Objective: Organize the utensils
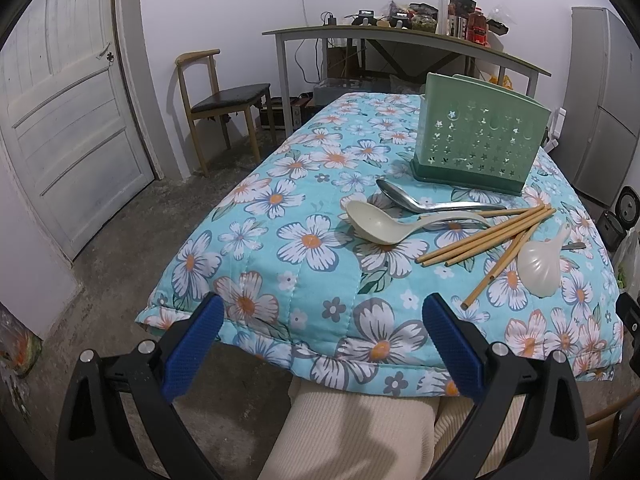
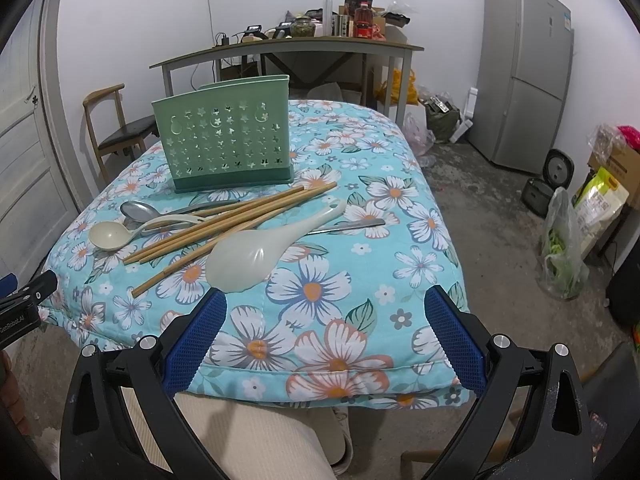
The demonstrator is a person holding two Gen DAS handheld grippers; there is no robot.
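A green perforated utensil holder (image 1: 478, 142) (image 2: 227, 142) stands upright on the flowered cloth. In front of it lie a metal spoon (image 1: 416, 199) (image 2: 138, 211), a cream ladle (image 1: 384, 224) (image 2: 110, 235), several wooden chopsticks (image 1: 492, 236) (image 2: 224, 220), a translucent white rice paddle (image 1: 540, 266) (image 2: 252, 254) and a metal handle (image 2: 352, 225) partly under the paddle. My left gripper (image 1: 324, 314) is open at the table's near edge, left of the pile. My right gripper (image 2: 326, 308) is open at the near edge, just this side of the paddle. Neither holds anything.
The table wears a blue flowered quilt (image 1: 280, 200) (image 2: 400, 216). A person's cream-clad legs (image 1: 360, 432) sit below the near edge. A wooden chair (image 1: 224, 96), a cluttered desk (image 2: 288, 46), a fridge (image 2: 524, 76), a door (image 1: 60, 120) and bags on the floor (image 2: 564, 248) surround the table.
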